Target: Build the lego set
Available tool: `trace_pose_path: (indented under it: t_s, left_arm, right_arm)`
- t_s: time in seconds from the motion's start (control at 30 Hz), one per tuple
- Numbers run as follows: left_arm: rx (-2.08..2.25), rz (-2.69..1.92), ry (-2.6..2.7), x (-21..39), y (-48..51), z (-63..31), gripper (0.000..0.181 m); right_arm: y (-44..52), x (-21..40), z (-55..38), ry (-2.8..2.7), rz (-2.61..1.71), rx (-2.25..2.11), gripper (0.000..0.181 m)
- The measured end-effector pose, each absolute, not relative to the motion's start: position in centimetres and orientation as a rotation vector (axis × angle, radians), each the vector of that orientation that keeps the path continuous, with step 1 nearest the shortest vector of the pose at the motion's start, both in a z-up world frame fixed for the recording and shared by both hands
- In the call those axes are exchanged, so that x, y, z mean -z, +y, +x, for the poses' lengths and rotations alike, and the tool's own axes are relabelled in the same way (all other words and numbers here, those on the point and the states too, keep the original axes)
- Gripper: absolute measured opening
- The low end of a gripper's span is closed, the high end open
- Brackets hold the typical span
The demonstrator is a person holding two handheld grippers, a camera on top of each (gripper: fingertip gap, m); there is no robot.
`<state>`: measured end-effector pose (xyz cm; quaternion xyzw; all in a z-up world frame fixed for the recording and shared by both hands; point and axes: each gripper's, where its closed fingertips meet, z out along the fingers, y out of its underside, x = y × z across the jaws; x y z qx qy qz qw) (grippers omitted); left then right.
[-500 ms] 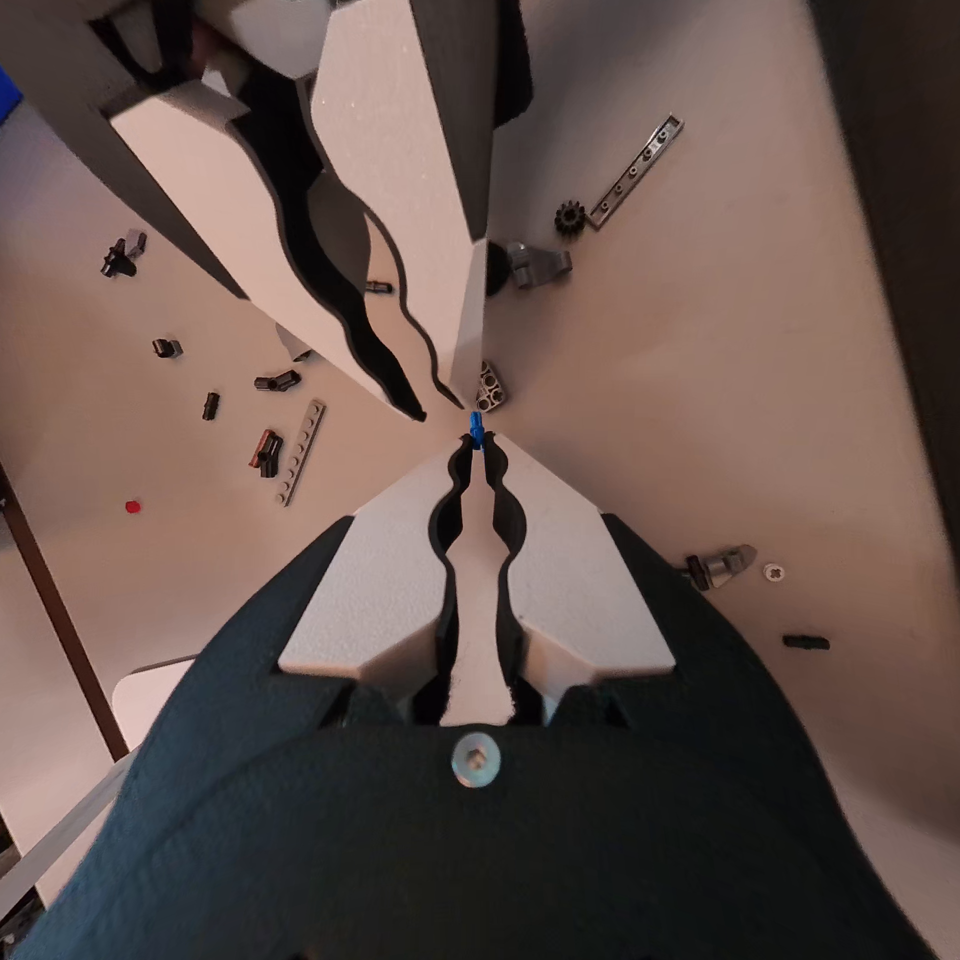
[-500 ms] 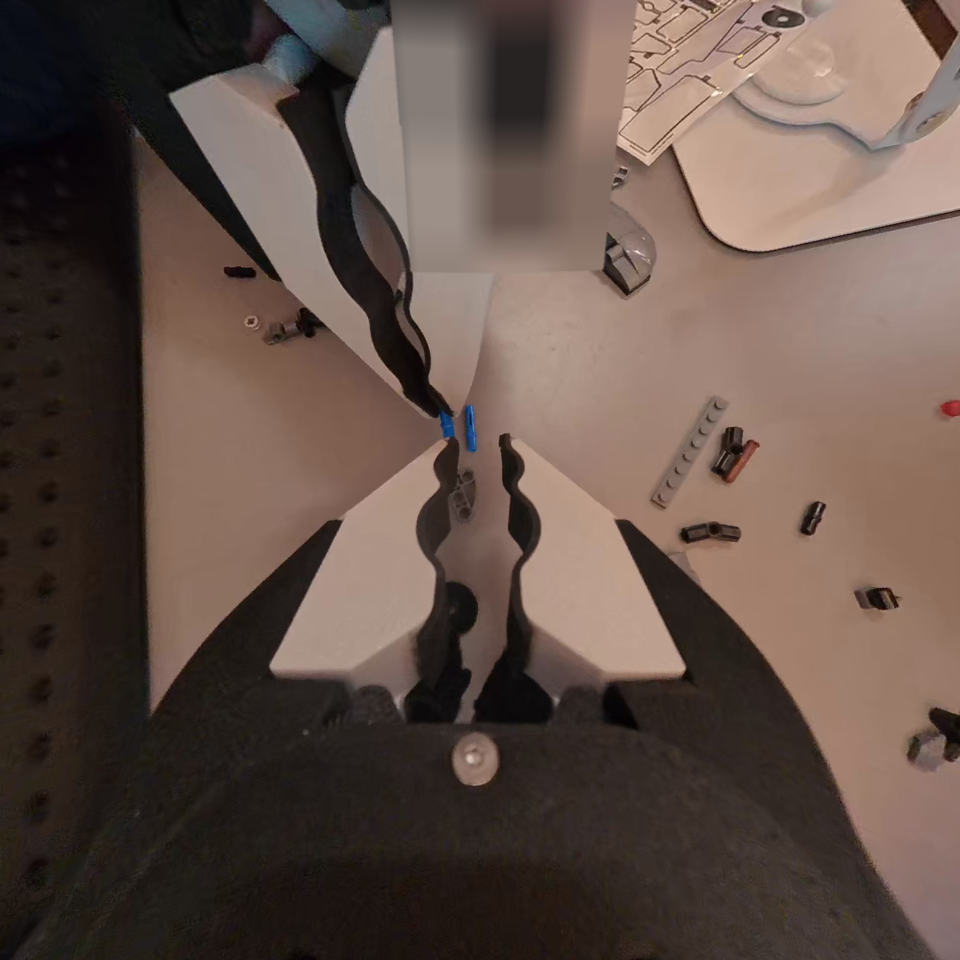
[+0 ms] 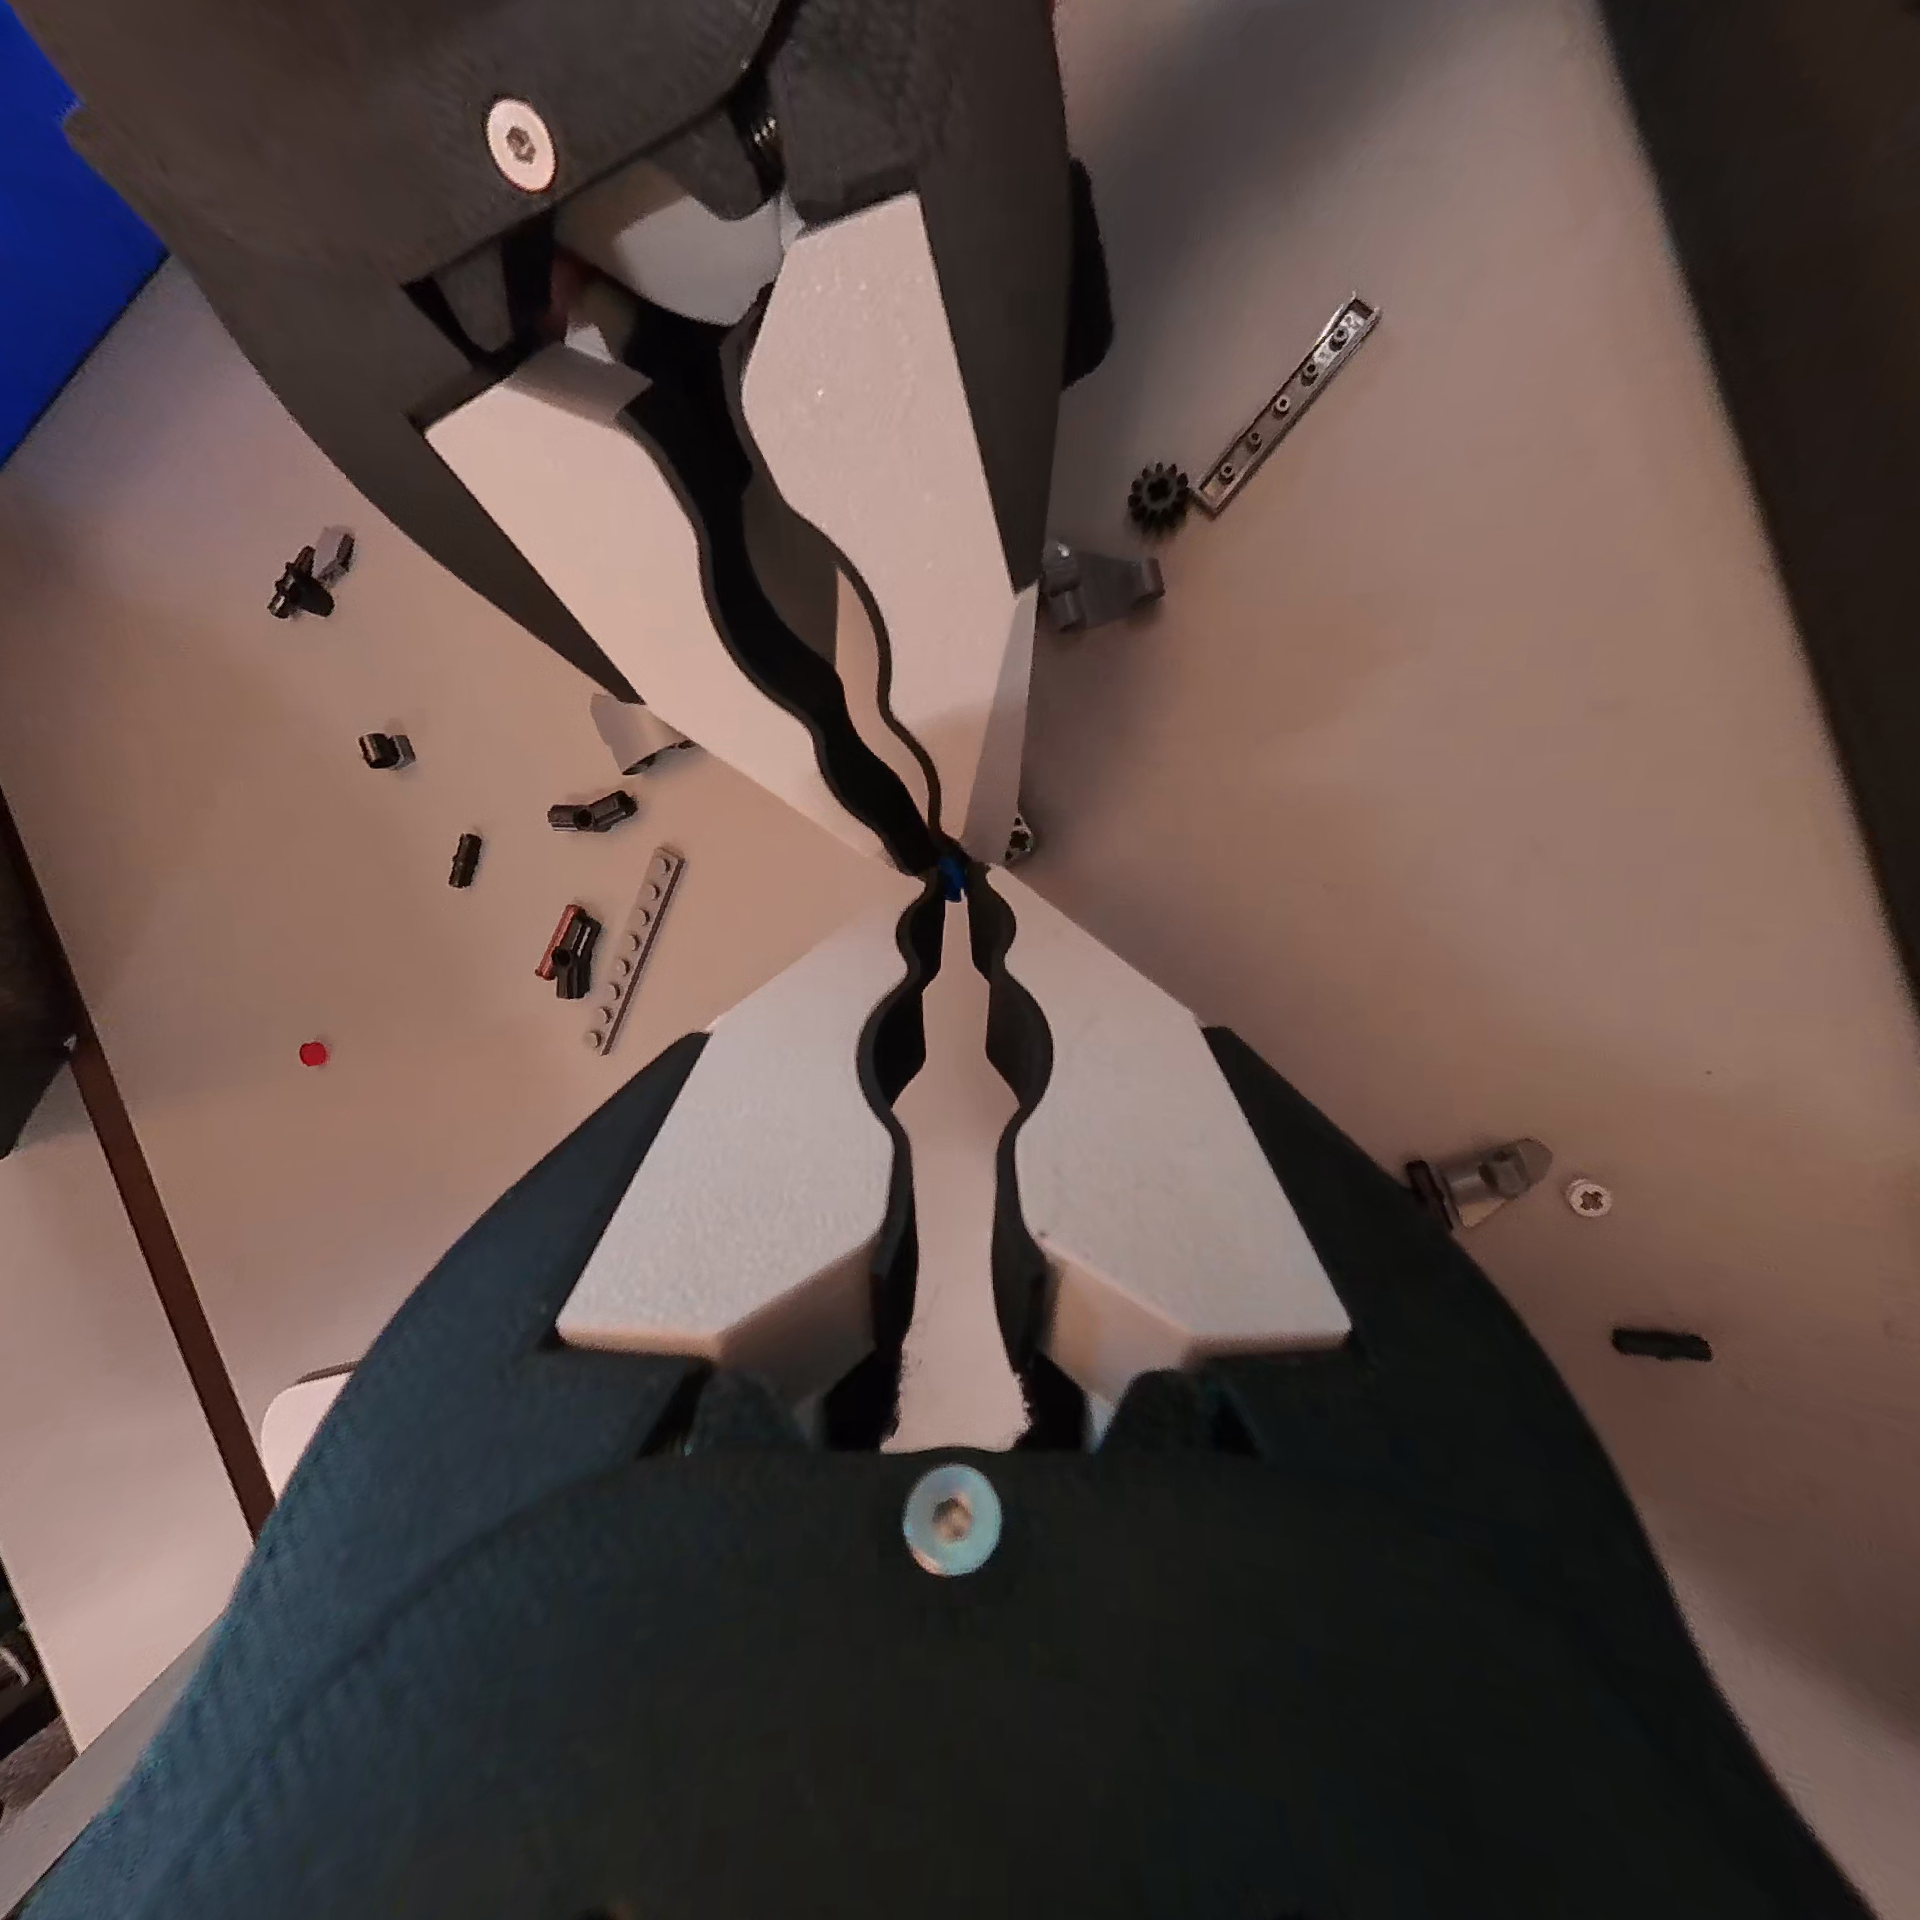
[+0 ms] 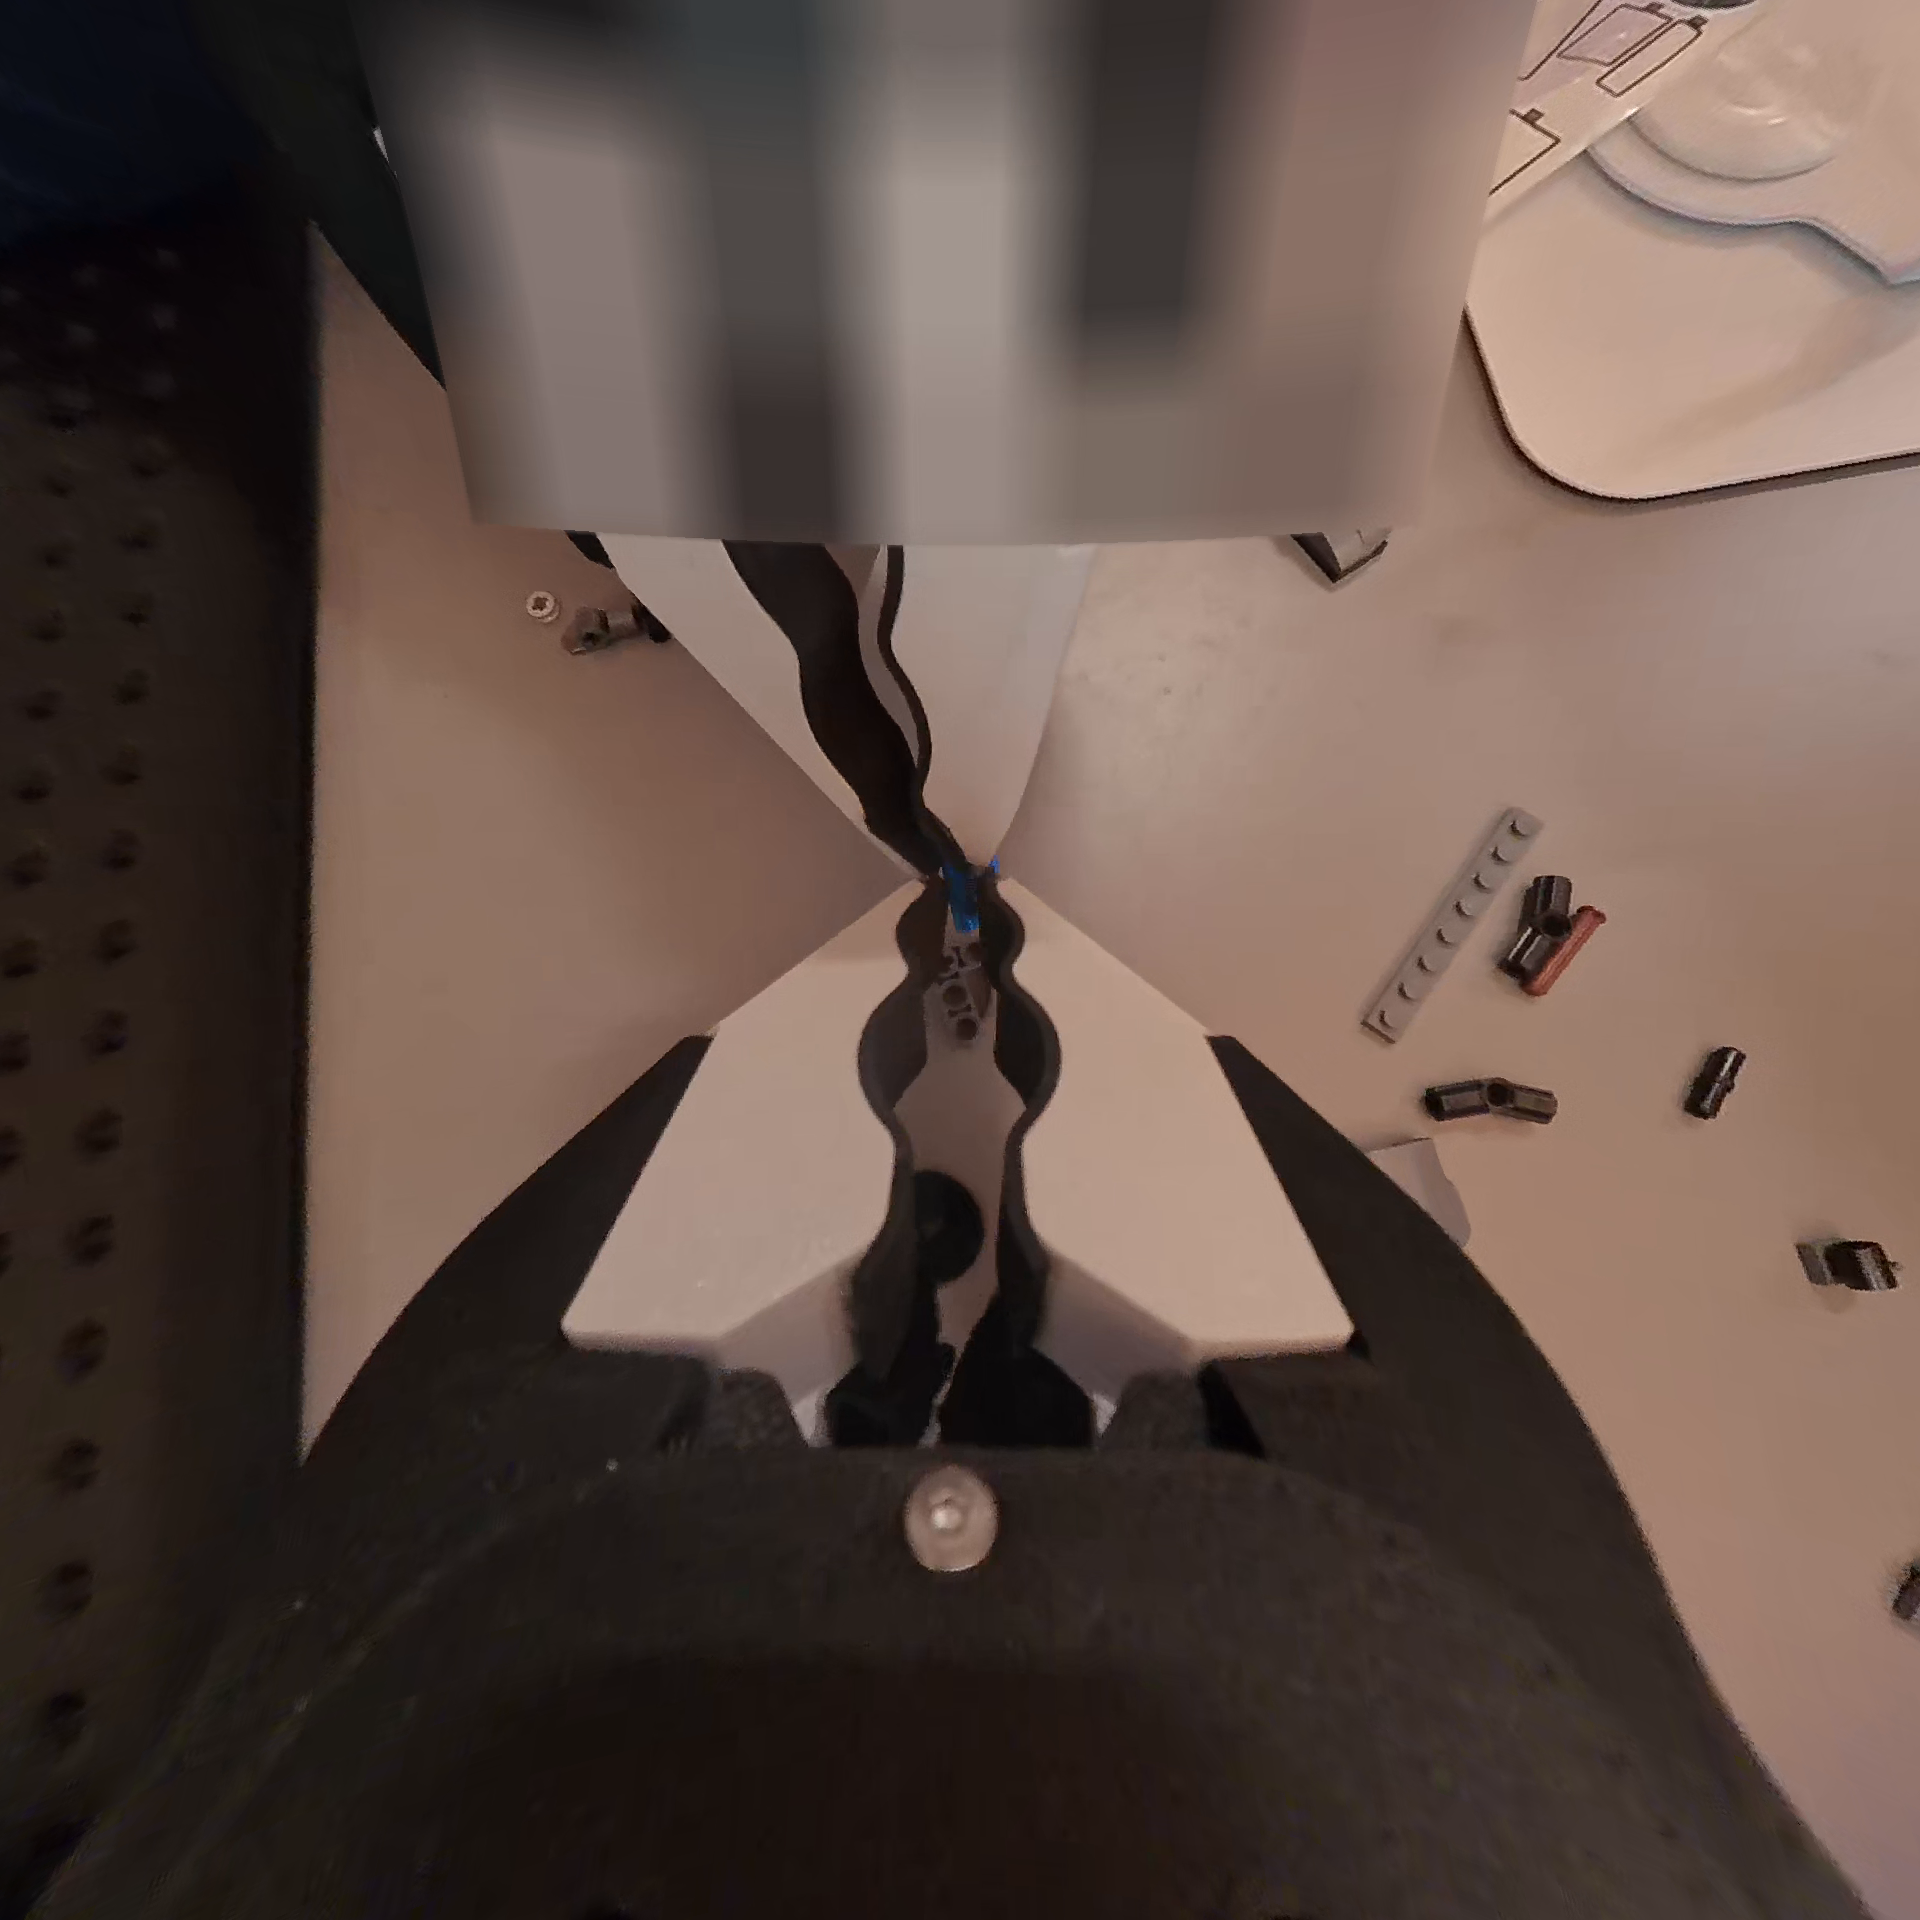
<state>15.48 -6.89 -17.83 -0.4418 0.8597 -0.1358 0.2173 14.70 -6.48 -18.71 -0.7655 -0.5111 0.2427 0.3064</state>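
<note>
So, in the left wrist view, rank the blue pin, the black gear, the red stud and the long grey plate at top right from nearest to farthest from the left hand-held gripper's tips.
1. Blue pin: at the tips of the left hand-held gripper.
2. Black gear: up and right.
3. Red stud, far left, and long grey plate, top right beyond the gear: too close to call.

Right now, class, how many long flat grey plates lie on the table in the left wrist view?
2. One plate lies upper right, beside the black gear; the other plate lies left, beside a black-and-red piece. More may hide behind the fingers.
</note>
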Motion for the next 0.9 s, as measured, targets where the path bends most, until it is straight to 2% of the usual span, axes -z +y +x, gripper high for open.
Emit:
trace_pose_path:
  t_s: [0.3, 0.5, 0.63, 0.83, 0.9]
  left_arm:
    - [0.436, -1.17, 2.105, 13.7, -4.9, 17.3, 0.004]
    - [0.399, -1.064, 1.935, 11.1, -4.3, 19.0, 0.025]
    - [0.33, -1.007, 1.862, 10.3, -4.0, 19.8, 0.027]
    - [0.215, -0.954, 1.792, 9.7, -3.5, 20.5, 0.015]
    - [0.223, -0.952, 1.803, 9.8, -3.8, 20.6, 0.017]
  right_arm:
    - [-4.6, 15.0, 15.9, -1.047, -1.93, -0.848, 0.003]
    - [-3.3, 11.3, 17.6, -0.769, -1.798, -1.073, 0.003]
    - [-3.1, 10.0, 18.4, -0.685, -1.74, -1.153, 0.004]
    - [-3.1, 9.5, 18.5, -0.653, -1.716, -1.203, 0.004]
    - [-3.2, 9.4, 18.4, -0.655, -1.712, -1.21, 0.003]
